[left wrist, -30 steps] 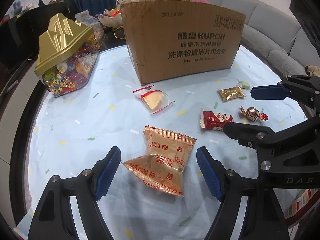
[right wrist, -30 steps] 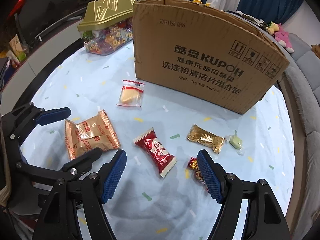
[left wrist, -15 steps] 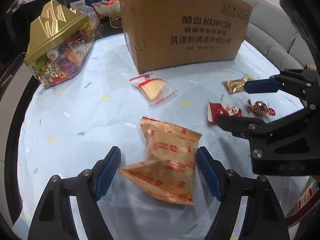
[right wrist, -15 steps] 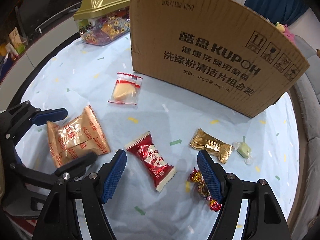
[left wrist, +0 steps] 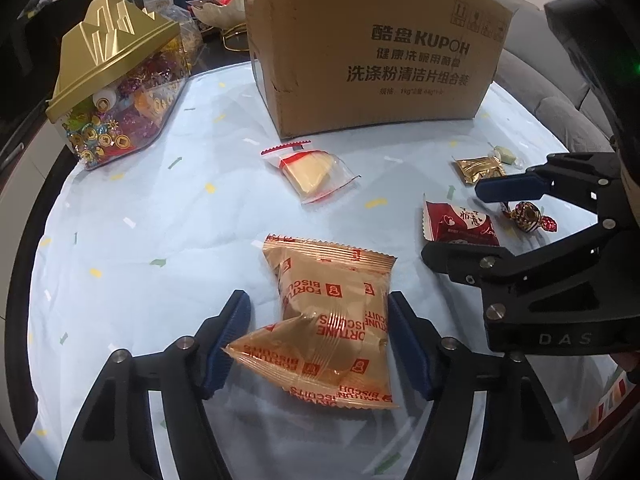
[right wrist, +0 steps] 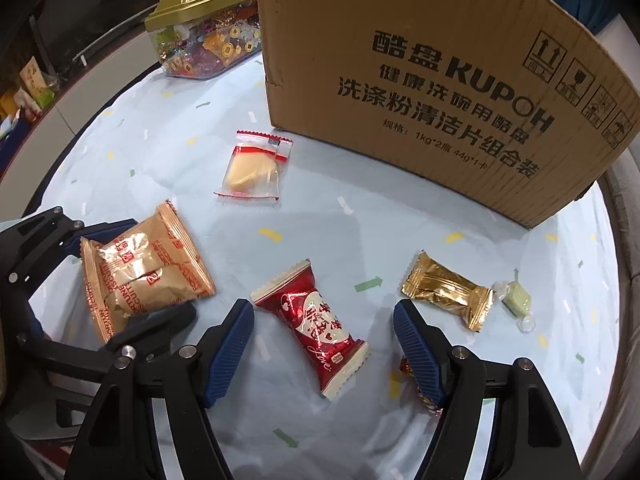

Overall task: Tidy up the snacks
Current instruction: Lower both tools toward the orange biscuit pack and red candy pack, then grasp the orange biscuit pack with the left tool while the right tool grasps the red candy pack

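Tilting downward, both hand-held grippers are closing: left (left wrist: 318, 338) apparently touching biscuit packet (left wrist: 332, 316), right (right wrist: 324, 346) astride red candy (right wrist: 316, 320).

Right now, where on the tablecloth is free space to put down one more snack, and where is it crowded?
Free: the wide patch of tablecloth between the gold-lidded candy jar, the clear-wrapped snack and the biscuit pack. Crowded: the right side, where the red packet, gold packet and green candy lie below the cardboard box.

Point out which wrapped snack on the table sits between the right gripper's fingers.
The red packet with the white heart label. It lies between the closing jaws of the right gripper, untouched so far; the gold packet lies beyond the fingers.
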A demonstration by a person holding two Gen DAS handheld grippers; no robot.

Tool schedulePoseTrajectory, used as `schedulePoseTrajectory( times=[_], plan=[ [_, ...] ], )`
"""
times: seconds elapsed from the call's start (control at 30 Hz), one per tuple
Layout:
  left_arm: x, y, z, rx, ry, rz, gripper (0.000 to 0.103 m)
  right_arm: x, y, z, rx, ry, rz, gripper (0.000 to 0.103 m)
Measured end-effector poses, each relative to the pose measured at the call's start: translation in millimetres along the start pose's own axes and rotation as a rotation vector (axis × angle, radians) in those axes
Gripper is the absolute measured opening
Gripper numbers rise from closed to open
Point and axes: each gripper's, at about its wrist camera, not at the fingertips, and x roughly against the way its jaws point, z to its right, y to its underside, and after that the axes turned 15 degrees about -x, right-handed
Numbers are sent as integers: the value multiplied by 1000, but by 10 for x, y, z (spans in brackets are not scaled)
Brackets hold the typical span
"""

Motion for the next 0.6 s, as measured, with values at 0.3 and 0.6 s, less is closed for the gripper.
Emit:
schedulePoseTrajectory(
  times=[0.3, 0.6],
  plan=[
    [12, -2, -7, 16, -11, 0, 59, -9, 17, 0, -15, -28, -8, 49],
    [32, 10, -11, 34, -19, -7, 57, 25, 16, 12, -33, -36, -14, 23]
  ],
)
